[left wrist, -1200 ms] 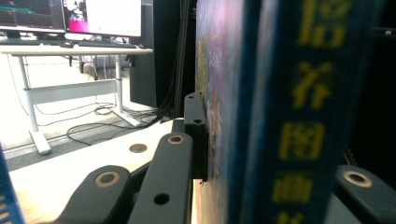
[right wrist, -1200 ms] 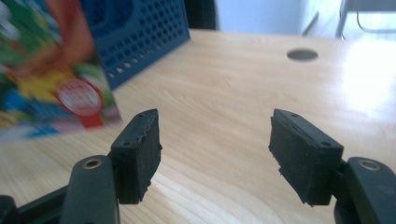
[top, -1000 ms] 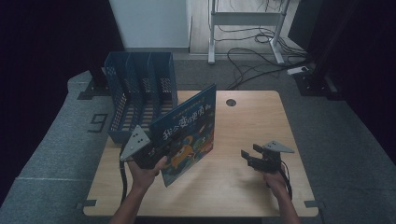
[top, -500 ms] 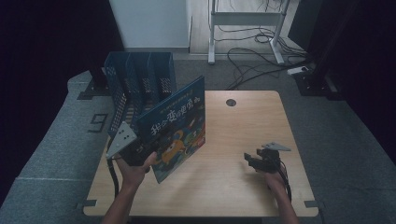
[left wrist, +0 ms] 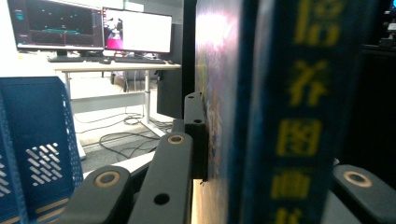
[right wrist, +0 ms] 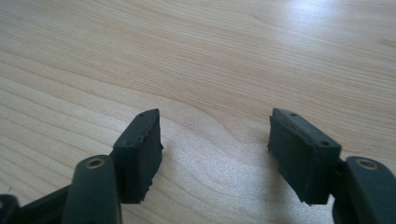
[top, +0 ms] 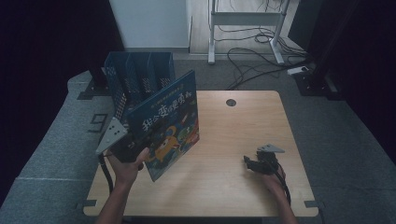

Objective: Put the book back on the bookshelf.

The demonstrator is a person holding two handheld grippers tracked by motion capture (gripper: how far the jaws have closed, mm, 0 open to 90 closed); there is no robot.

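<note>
Your left gripper (top: 132, 145) pinches the blue picture book (top: 167, 123) upright near the blue file rack (top: 135, 77), while your right gripper (right wrist: 215, 154) hangs spread over the wooden table (top: 233, 182).

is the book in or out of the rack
Out: the book is held upright above the table, in front of the rack, clamped by the left gripper.

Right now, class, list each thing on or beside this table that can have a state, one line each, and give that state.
Picture book: closed, held upright and tilted, lifted off the table.
Left gripper: shut on the picture book near its spine.
Right gripper: open, nothing between its jaws, low over the bare wood.
Blue file rack: upright at the table's far left corner; slots that show look empty.
Table: bare wood around the right gripper.
</note>
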